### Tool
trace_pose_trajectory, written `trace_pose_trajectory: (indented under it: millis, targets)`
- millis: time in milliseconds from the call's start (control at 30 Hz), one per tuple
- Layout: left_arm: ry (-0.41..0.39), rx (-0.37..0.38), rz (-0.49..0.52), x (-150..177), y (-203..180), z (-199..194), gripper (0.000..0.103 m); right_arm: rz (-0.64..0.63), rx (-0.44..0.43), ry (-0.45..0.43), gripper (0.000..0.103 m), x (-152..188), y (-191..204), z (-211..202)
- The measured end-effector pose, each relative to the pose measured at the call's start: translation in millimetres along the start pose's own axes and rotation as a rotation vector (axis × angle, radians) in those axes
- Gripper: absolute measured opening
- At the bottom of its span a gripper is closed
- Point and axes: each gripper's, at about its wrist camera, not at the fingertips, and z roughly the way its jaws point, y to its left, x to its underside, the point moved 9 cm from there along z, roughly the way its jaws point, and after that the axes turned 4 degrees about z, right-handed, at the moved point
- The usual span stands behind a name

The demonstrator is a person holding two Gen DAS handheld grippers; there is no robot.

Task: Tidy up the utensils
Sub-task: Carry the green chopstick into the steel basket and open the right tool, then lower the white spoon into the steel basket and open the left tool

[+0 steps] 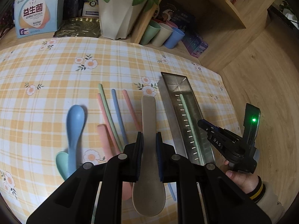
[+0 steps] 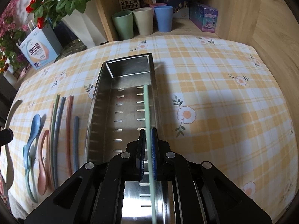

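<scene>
My left gripper (image 1: 149, 137) is shut on the handle of a beige spoon (image 1: 148, 168), held above the checked cloth. My right gripper (image 2: 148, 133) is shut on a green chopstick (image 2: 147, 112) and holds it inside the long steel tray (image 2: 104, 97), along its right wall. The tray (image 1: 168, 93) and the right gripper (image 1: 205, 126) also show in the left wrist view. On the cloth left of the tray lie a blue spoon (image 1: 74, 127), a teal spoon (image 1: 62, 163), a pink spoon (image 2: 43, 160) and several pink, green and blue chopsticks (image 1: 115, 112).
A white flower pot (image 1: 119, 16), a blue and white box (image 1: 35, 13) and a dark embossed dish (image 1: 80, 28) stand at the back. Three cups (image 2: 143, 19) and boxes (image 2: 205, 15) sit in a wooden shelf. The wooden wall (image 2: 271, 37) is on the right.
</scene>
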Motion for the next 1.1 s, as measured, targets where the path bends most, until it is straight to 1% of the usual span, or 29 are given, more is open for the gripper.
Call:
trace_pose_trajectory:
  millis: [133, 400, 433, 467, 533, 633, 733, 833, 933, 1100]
  targets:
    - [0.017, 0.004, 0.0, 0, -13, 9, 0.014, -0.002, -0.006, -0.023, 0.008, 0, -2, -14]
    - [0.059, 0.019, 0.015, -2, -51, 36, 0.014, 0.044, -0.011, -0.045, 0.009, 9, -20, -40]
    - [0.062, 0.021, 0.021, -2, -57, 39, 0.014, 0.048, -0.01, -0.046, 0.014, 10, -22, -42]
    - [0.064, 0.023, 0.026, -4, -62, 42, 0.014, 0.057, -0.005, -0.052, 0.031, 12, -27, -45]
    - [0.068, 0.032, 0.036, -7, -75, 50, 0.014, 0.07, 0.011, -0.076, 0.056, 12, -36, -51]
    - [0.083, 0.054, 0.024, -11, -92, 62, 0.014, 0.099, 0.03, -0.081, 0.056, 15, -51, -57]
    - [0.102, 0.075, -0.017, -13, -105, 76, 0.014, 0.137, 0.044, -0.081, 0.056, 18, -67, -61]
    - [0.128, 0.078, -0.059, -11, -113, 92, 0.013, 0.168, 0.057, -0.08, 0.056, 20, -82, -64]
    - [0.153, 0.061, -0.073, -5, -117, 107, 0.013, 0.193, 0.071, -0.079, 0.056, 24, -94, -67]
    - [0.19, 0.016, -0.042, 6, -120, 126, 0.014, 0.23, 0.082, -0.071, 0.056, 30, -107, -66]
